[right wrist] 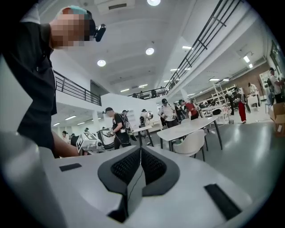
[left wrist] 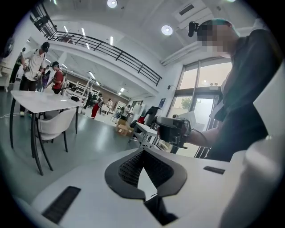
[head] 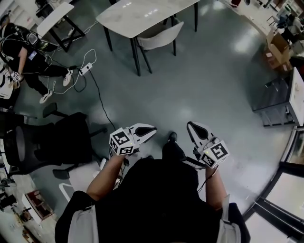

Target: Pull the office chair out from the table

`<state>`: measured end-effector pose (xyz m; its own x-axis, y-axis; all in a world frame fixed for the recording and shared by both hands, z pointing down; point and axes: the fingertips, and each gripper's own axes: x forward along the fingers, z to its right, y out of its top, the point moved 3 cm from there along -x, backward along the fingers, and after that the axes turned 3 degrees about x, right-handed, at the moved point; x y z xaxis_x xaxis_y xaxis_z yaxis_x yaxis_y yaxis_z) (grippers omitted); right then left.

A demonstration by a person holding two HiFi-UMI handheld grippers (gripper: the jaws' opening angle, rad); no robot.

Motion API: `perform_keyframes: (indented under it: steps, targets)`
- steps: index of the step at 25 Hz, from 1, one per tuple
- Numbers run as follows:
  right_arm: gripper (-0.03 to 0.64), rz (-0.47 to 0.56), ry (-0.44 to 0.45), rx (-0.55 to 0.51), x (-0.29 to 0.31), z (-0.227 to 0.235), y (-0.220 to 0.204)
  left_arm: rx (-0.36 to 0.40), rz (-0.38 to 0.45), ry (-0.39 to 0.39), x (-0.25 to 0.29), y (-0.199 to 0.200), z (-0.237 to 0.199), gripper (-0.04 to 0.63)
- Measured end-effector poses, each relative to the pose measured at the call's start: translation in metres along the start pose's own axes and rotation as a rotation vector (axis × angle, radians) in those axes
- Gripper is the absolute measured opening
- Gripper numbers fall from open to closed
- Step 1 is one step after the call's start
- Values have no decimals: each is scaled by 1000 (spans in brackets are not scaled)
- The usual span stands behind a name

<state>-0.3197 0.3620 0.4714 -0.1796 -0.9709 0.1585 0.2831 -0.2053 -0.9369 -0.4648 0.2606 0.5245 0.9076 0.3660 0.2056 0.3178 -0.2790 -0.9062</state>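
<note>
Spread wide under ceiling-light glare: a glossy grey floor. At far centre, a white marble-look table on black legs, with a pale shell chair on dark legs tucked against its near edge, seat partly under the top. At near left, well apart from that table, a black mesh swivel chair, with a thin black cable trailing past it. At near centre, in front of a person in a black top, a white left gripper with jaws pressed together on nothing. Just right of it, a matching right gripper, likewise closed and empty. Both well short of the pale chair, tips aimed toward the table.
</note>
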Motion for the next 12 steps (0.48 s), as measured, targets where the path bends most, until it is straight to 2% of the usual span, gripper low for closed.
perform_keyframes:
  steps: [5,10,12]
  targets:
    - [20,-31,59,-44,17,60,31,-2,17,34,48,48,-33,12]
    - [20,13,149,43,31,120,56,39,55,84,87,96,-57,12]
    - [20,-2,161,33,45,137,57,29,58,102,95,101,-68,12]
